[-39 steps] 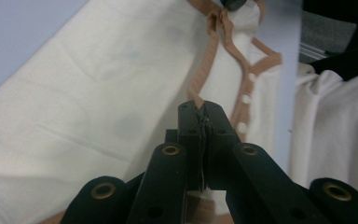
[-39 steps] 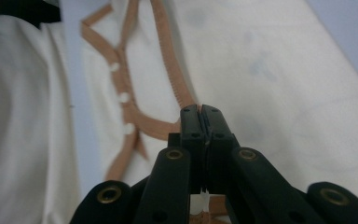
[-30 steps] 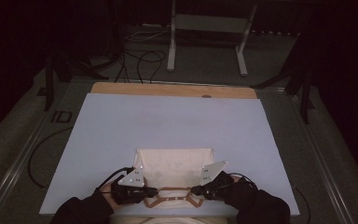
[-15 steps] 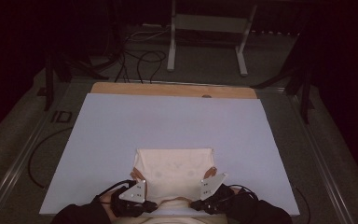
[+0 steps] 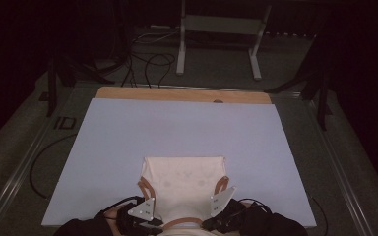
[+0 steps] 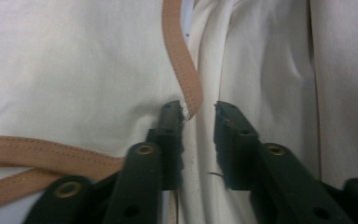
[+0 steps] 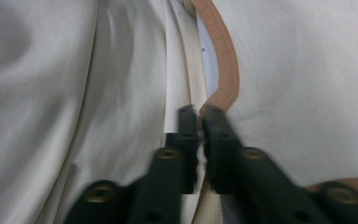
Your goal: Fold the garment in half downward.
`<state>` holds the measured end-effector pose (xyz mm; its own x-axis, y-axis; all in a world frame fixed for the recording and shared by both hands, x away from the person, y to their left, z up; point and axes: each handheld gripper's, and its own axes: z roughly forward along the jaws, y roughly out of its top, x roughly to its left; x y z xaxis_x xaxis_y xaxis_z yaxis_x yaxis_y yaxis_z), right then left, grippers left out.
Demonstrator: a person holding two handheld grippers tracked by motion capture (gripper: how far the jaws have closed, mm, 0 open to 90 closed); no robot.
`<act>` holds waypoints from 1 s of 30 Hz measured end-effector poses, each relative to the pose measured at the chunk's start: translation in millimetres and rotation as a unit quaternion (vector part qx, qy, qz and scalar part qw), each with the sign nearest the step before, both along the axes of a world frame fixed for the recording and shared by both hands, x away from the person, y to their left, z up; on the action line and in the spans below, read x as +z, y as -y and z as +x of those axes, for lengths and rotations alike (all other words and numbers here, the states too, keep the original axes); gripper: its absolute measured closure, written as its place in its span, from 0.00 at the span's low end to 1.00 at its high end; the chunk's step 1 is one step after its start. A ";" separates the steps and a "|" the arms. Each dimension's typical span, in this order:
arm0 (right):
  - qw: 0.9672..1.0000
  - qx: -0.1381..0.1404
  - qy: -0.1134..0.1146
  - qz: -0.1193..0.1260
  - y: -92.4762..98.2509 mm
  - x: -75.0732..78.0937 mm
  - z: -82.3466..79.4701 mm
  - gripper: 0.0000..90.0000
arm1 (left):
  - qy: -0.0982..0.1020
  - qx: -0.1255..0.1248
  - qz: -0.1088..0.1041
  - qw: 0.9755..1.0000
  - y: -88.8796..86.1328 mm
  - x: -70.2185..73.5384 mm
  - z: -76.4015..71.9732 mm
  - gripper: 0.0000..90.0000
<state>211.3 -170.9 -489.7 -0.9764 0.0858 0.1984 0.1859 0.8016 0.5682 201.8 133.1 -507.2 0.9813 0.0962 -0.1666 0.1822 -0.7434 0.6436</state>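
Cloth first: a cream bag [image 5: 183, 184] with tan straps [image 6: 182, 56] lies flat on the pale blue mat [image 5: 128, 137], at the near edge, between our two grippers. On the left, our left gripper [image 6: 199, 109] has just been opening; its jaws stand apart, the strap's edge beside one pad, unpinched. On the right, our right gripper [image 7: 200, 114] has also just been parting, with only a narrow gap showing. We judge both should let go fully and lift straight up, keeping the cloth smooth. We can read no labels.
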 end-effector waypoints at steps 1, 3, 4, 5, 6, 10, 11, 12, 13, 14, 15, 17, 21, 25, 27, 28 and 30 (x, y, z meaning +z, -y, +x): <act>1.000 0.002 0.003 0.001 0.6 0.8 0.5 0.82 | 0.004 0.001 -0.005 1.000 -0.9 2.4 -0.3 0.68; 1.000 0.002 0.003 0.009 0.2 1.1 0.0 0.76 | 0.008 0.001 -0.011 1.000 -2.0 5.0 0.1 0.58; 1.000 0.001 0.005 0.014 0.6 2.4 0.5 0.74 | 0.014 0.012 -0.020 1.000 -3.7 9.8 2.0 0.58; 1.000 -0.005 0.007 0.018 1.4 6.6 1.1 0.66 | 0.015 0.016 -0.024 0.999 -4.7 12.5 3.5 0.48; 1.000 -0.007 0.015 0.023 1.5 8.0 3.0 0.63 | 0.017 0.021 -0.031 0.999 -5.5 14.8 4.6 0.45; 0.999 -0.029 0.027 0.035 3.4 16.7 8.1 0.47 | 0.018 0.041 -0.043 0.998 -7.4 23.2 11.5 0.25; 0.998 -0.026 0.042 0.040 4.2 17.8 10.9 0.43 | 0.017 0.040 -0.046 0.998 -7.7 25.0 13.0 0.21; 0.997 -0.039 0.043 0.043 4.6 20.3 12.3 0.40 | 0.019 0.041 -0.052 0.998 -8.0 26.7 13.5 0.15; 0.997 -0.048 0.039 0.048 4.8 22.6 13.5 0.36 | 0.023 0.040 -0.053 0.997 -8.1 28.6 14.4 0.12; 0.996 -0.050 0.046 0.051 5.8 24.6 16.0 0.31 | 0.023 0.046 -0.057 0.997 -7.9 30.0 15.6 0.08; 0.995 -0.063 0.049 0.055 5.9 26.2 17.5 0.28 | 0.021 0.049 -0.057 0.997 -7.9 31.6 17.4 0.06; 0.994 -0.069 0.056 0.056 6.7 28.4 22.2 0.19 | 0.025 0.055 -0.061 0.996 -8.0 34.1 20.3 0.02; 0.992 -0.082 0.063 0.072 8.2 32.0 26.8 0.14 | 0.029 0.067 -0.072 0.995 -10.2 39.9 28.4 0.01; 0.989 -0.095 0.066 0.091 11.5 37.4 32.9 0.12 | 0.046 0.079 -0.078 0.993 -11.9 47.5 35.4 0.01; 0.987 -0.103 0.075 0.100 13.6 40.8 37.0 0.11 | 0.049 0.083 -0.080 0.992 -13.4 51.6 39.7 0.01; 0.985 -0.112 0.079 0.105 14.9 43.3 38.7 0.11 | 0.051 0.088 -0.081 0.992 -14.5 53.6 42.0 0.00; 0.981 -0.124 0.086 0.120 17.7 48.3 43.3 0.11 | 0.052 0.091 -0.085 0.991 -16.7 56.9 46.5 0.00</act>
